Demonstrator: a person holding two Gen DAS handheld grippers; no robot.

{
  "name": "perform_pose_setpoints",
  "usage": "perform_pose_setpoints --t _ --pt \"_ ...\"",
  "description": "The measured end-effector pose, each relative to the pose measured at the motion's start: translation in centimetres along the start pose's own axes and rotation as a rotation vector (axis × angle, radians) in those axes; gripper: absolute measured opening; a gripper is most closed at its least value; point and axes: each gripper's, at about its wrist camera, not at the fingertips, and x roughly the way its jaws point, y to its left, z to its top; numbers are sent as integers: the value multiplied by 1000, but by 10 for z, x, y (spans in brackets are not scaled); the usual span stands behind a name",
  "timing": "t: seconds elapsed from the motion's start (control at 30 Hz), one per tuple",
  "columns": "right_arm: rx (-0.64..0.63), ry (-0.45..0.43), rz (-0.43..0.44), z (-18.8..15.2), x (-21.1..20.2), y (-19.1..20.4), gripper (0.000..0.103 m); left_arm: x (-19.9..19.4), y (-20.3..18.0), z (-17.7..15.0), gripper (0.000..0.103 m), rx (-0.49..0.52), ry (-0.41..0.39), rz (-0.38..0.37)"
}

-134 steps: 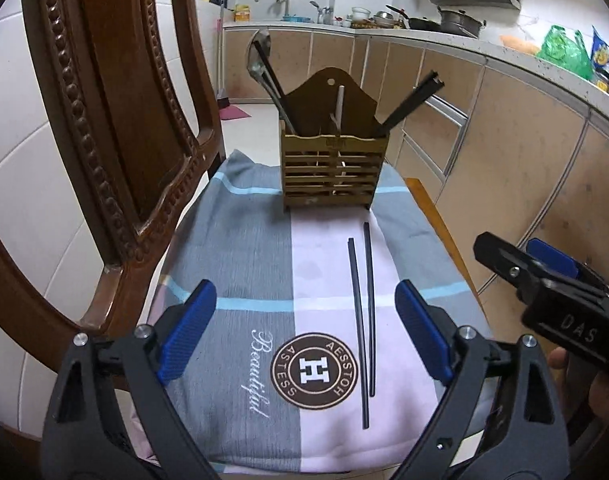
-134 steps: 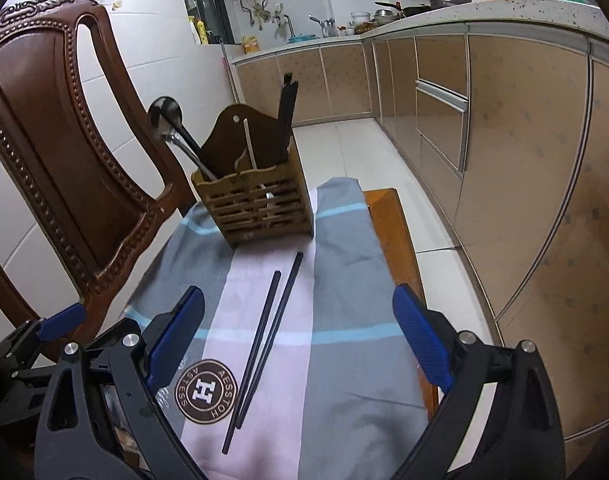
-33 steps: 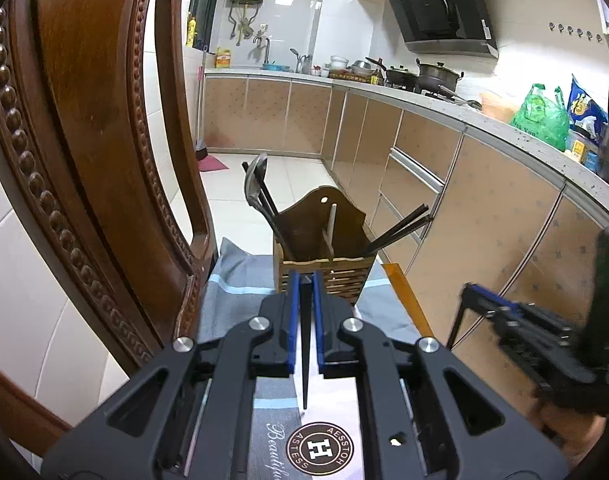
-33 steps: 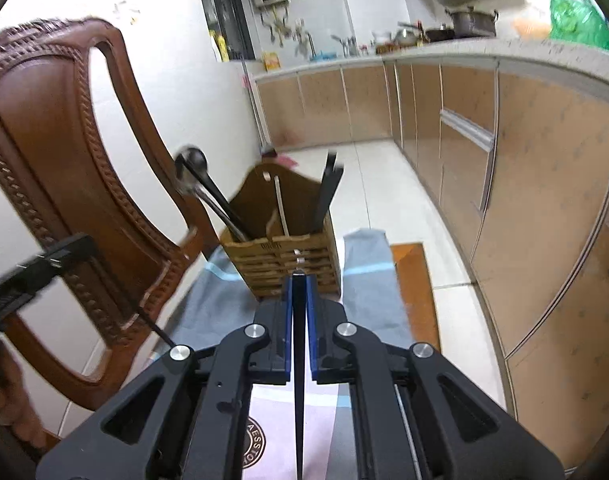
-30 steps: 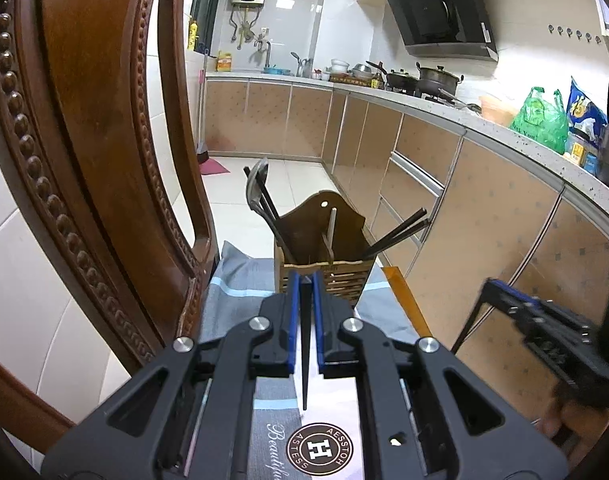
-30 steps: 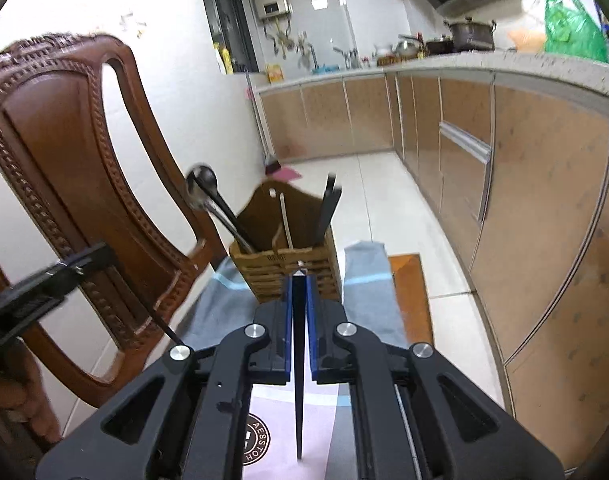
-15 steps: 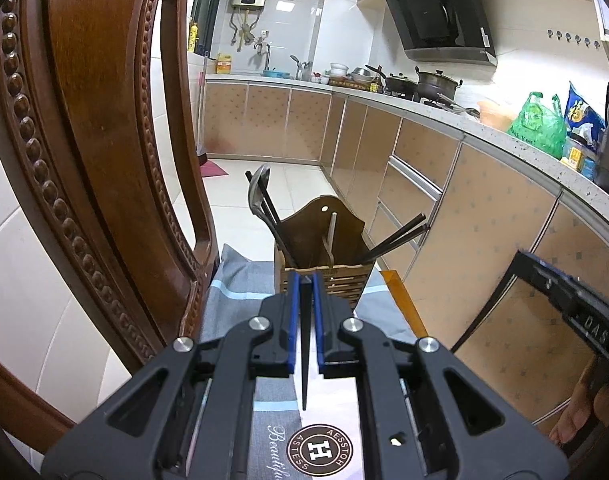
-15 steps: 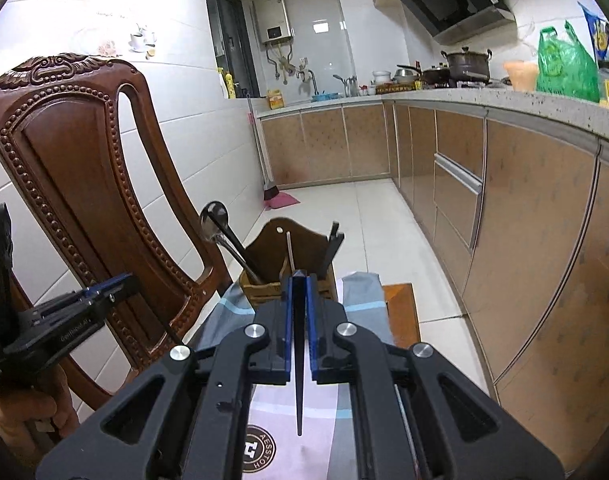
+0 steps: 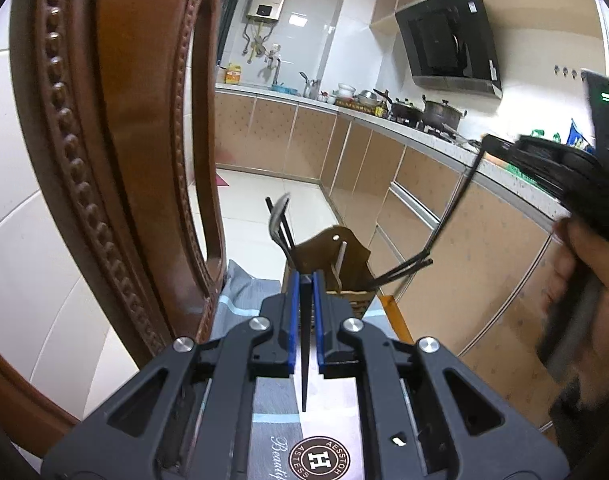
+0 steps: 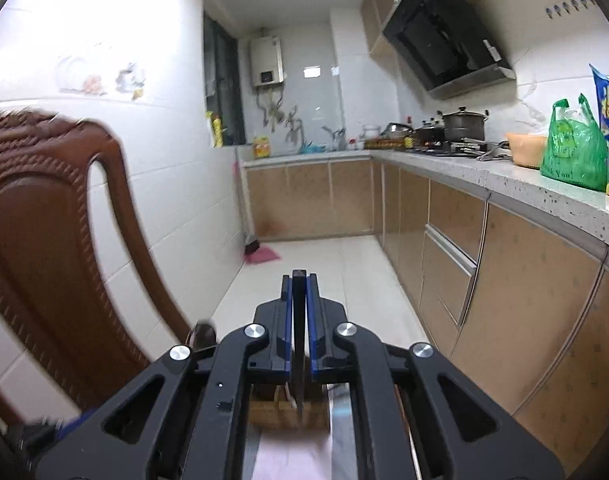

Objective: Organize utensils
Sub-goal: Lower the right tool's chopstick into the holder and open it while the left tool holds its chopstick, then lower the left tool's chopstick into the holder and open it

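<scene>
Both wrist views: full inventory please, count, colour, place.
chopstick: 2, black, one clamped in each gripper, tips hanging down; second
utensil holder: 1, brown wood, far end of the cloth, holds ladles, a pale stick and black chopsticks
cloth: 1, grey, pink and blue stripes with a round brown logo, on the seat
chair back: 1, dark carved wood, left
range hood: 1, black, wall above the stove
pots: several, dark metal, on the stove
bag: 1, green plastic, on the counter
left gripper: black with blue pads, shut
right gripper: same, shut
hand: 1, holding the right gripper's grip
</scene>
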Motion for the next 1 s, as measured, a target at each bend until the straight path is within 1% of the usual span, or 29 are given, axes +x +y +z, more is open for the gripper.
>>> perform_pose_setpoints --t 0.1,0.2,0.3,0.4,0.43,0.5,0.53,0.57,0.6,0.67,0.7,0.73,0.77,0.8,0.83,0.9,0.93,0.97,1.0 --pt "16 -40 -43 7 26 0 7 1 5 1 7 -12 -2 3" --pt "23 -66 -82 2 54 -1 7 2 6 1 7 -14 0 1" --pt "63 -38 -99 -14 82 -8 7 4 5 1 7 -9 3 0" --pt "97 -6 -99 -33 99 -13 7 3 6 1 7 -12 4 0" --pt "107 25 -97 -43 105 -16 7 4 6 1 7 -14 6 2" --pt "110 56 -98 -57 112 -17 8 8 7 0 7 -16 12 4" --pt "104 69 -94 -64 114 -18 13 10 7 -1 6 -16 15 5" --pt "85 104 -83 -72 116 -19 18 12 6 -1 7 -15 19 7" --pt "78 118 -77 -76 115 -20 26 14 6 -2 7 -11 25 10" --pt "75 119 -64 -84 100 -25 31 18 5 -3 7 -6 32 16" --pt "77 115 -47 -86 89 -28 43 19 4 -4 7 -4 34 22" --pt "85 108 -32 -89 78 -30 60 20 4 -4 7 -3 35 25" --pt "105 80 -14 -93 56 -35 68 21 4 -4 7 -2 36 29" --pt "123 44 -5 -100 32 -39 82 22 4 -5 7 -2 35 34" --pt "133 24 2 -106 15 -42 89 23 4 -5 7 0 37 40" --pt "149 -15 30 -128 -28 -51 90 27 2 -7 7 4 45 50" --pt "148 -28 29 -140 -42 -55 91 29 1 -8 7 4 50 53" --pt "144 -27 15 -155 -56 -59 92 30 -1 -10 7 15 55 60" --pt "144 -3 12 -165 -61 -60 93 30 -5 -11 7 30 54 67"
